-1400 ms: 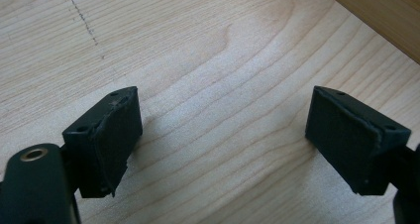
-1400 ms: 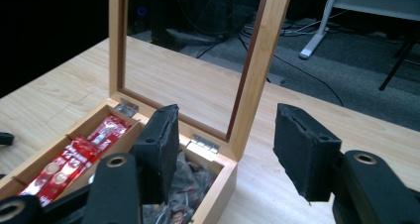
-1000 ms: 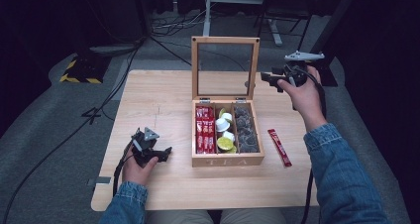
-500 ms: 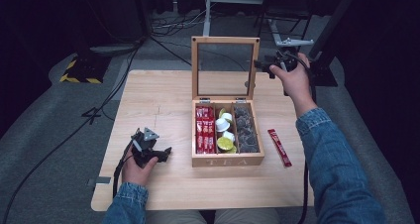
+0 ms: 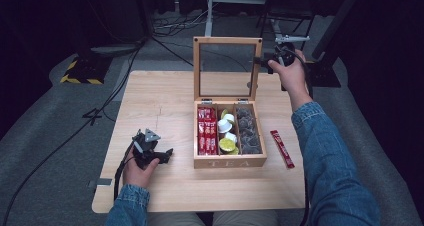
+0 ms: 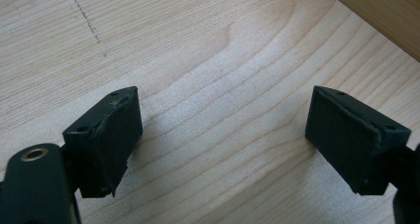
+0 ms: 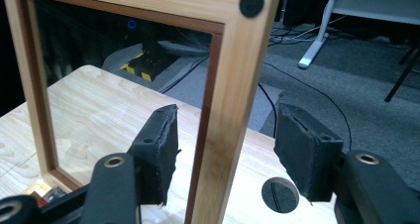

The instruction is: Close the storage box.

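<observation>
My right gripper straddles the right side rail of the tea box's glass lid, jaws parted on either side of the wood, not yet pressing it. The lid stands upright at the far edge of the wooden tea box, mid-table. My left gripper rests unclenched, near-left on the table.

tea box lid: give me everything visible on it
The lid is a light wooden frame around a clear pane, with a black round pad at each top corner. It stands upright, hinged at the rear edge of the tea box, fully open. The right gripper straddles its right frame rail near the top, one jaw on each side; the pads stand clear of the wood, not pressing it.
</observation>
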Motion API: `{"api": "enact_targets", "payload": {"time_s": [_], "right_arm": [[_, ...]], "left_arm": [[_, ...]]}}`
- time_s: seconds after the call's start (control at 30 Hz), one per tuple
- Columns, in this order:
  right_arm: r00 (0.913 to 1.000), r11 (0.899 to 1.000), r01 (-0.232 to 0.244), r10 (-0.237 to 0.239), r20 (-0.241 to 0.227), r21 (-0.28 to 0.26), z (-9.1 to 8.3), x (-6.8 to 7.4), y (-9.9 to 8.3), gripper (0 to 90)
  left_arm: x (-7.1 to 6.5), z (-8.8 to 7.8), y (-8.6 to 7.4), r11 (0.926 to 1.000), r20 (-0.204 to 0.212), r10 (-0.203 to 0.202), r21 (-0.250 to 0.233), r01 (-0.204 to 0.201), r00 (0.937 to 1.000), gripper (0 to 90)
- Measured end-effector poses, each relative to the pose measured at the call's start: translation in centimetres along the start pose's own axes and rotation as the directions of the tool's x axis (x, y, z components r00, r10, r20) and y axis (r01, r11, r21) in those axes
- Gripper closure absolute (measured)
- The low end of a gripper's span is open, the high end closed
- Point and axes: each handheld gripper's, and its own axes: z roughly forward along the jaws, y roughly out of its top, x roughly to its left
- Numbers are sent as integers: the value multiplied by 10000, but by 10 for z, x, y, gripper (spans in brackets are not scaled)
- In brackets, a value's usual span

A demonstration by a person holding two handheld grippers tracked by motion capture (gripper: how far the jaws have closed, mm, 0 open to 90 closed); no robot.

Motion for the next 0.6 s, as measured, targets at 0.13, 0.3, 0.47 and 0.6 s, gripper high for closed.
{"api": "enact_targets", "payload": {"time_s": [0.13, 0.3, 0.47, 0.6], "right_arm": [[9999, 10000, -75, 74, -103, -12, 6, -3, -3, 434], [9995, 9999, -102, 99, -311, -68, 12, -4, -6, 442], [9990, 9999, -130, 132, -417, 39, 17, -4, -9, 468], [9981, 9998, -207, 209, -577, 40, 21, -4, -10, 496]], "left_arm": [[0, 0, 0, 10000, -2, 13, 6, -13, 10000, 148], [0, 0, 0, 10000, -1, 9, 5, -9, 10000, 148], [0, 0, 0, 10000, 2, 15, 7, -15, 10000, 148], [0, 0, 0, 10000, 2, 17, 7, -17, 10000, 148]]}}
